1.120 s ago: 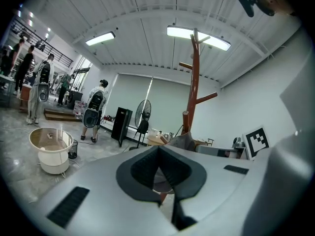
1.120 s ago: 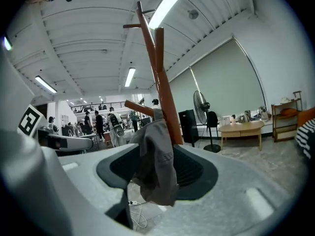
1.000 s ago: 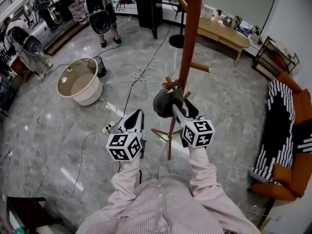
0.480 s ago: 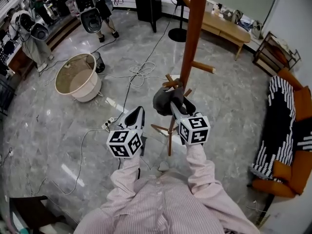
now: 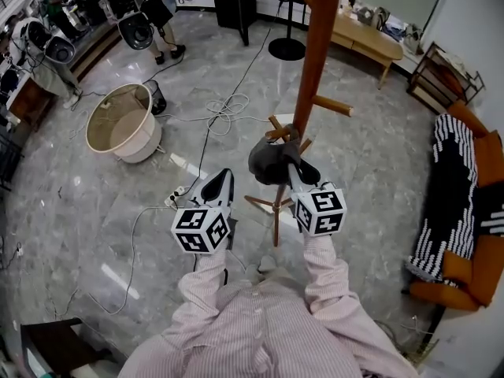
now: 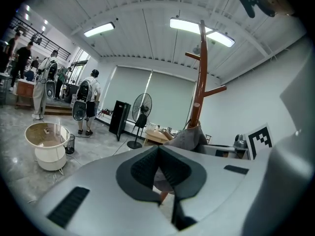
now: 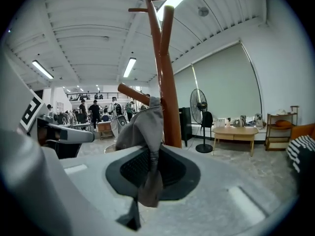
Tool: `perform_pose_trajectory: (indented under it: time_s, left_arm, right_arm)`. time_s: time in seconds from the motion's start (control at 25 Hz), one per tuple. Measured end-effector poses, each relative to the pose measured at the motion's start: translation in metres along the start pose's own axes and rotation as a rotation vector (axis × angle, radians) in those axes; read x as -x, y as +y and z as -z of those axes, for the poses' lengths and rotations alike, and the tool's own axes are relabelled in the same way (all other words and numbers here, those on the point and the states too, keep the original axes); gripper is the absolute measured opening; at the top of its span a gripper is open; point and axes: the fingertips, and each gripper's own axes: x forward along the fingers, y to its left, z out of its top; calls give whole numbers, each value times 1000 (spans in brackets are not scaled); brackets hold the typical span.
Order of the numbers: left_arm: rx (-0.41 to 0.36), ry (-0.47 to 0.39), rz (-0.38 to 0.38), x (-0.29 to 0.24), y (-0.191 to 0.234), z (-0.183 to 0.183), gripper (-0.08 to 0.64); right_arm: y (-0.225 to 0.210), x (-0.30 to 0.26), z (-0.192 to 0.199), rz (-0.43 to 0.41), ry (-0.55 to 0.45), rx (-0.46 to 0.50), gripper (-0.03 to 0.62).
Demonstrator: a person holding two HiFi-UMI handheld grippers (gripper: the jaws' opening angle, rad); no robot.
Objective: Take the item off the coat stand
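Note:
A tall brown wooden coat stand (image 5: 319, 46) rises from the floor in front of me. A grey hat (image 5: 272, 161) hangs on one of its low pegs. My right gripper (image 5: 293, 168) reaches up to the hat, and its jaws are closing. In the right gripper view a fold of the grey hat (image 7: 145, 127) is pinched between the dark pads of the right gripper (image 7: 150, 166), close to the stand's post (image 7: 167, 82). My left gripper (image 5: 219, 186) hangs left of the stand, shut and holding nothing. In the left gripper view the hat (image 6: 189, 137) shows past the left gripper's (image 6: 158, 168) jaws.
A white round tub (image 5: 122, 124) stands on the marble floor at the left, with loose cables (image 5: 224, 116) trailing past it. A wooden bench (image 5: 362, 38) and a fan base (image 5: 286, 50) lie behind the stand. A striped sofa (image 5: 453, 195) is at the right. People (image 5: 150, 14) stand at the far left.
The right gripper's jaws, spread around the hat before, have come together on its cloth. Both grippers stay almost where they were; the head view has shifted slightly.

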Motion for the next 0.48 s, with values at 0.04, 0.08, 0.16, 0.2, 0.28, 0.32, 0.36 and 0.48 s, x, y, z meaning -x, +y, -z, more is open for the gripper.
perform_pose_trajectory:
  time_s: [0.04, 0.08, 0.16, 0.2, 0.28, 0.32, 0.36, 0.48]
  left_arm:
    - [-1, -2, 1, 1, 0, -1, 2]
    - [-3, -6, 3, 1, 0, -2, 2]
    - [-7, -13, 7, 1, -1, -5, 2]
    - [-8, -17, 8, 2, -1, -7, 2]
    - [-12, -25, 12, 3, -1, -10, 2]
    - [-14, -30, 14, 4, -1, -12, 2]
    - [-16, -34, 16, 5, 0, -14, 2]
    - [-22, -49, 18, 8, 1, -21, 2]
  right_arm:
    - [1, 2, -2, -5, -10, -1, 35]
    - [2, 3, -5, -9, -21, 1, 35]
    - [4, 6, -12, -17, -42, 12, 34]
    - [6, 7, -15, -21, -51, 17, 34]
    - [10, 10, -22, -27, -70, 24, 32]
    - [11, 11, -26, -30, -79, 28, 32]
    - [13, 11, -29, -31, -88, 31, 32]
    - [17, 14, -39, -36, -107, 44, 32]
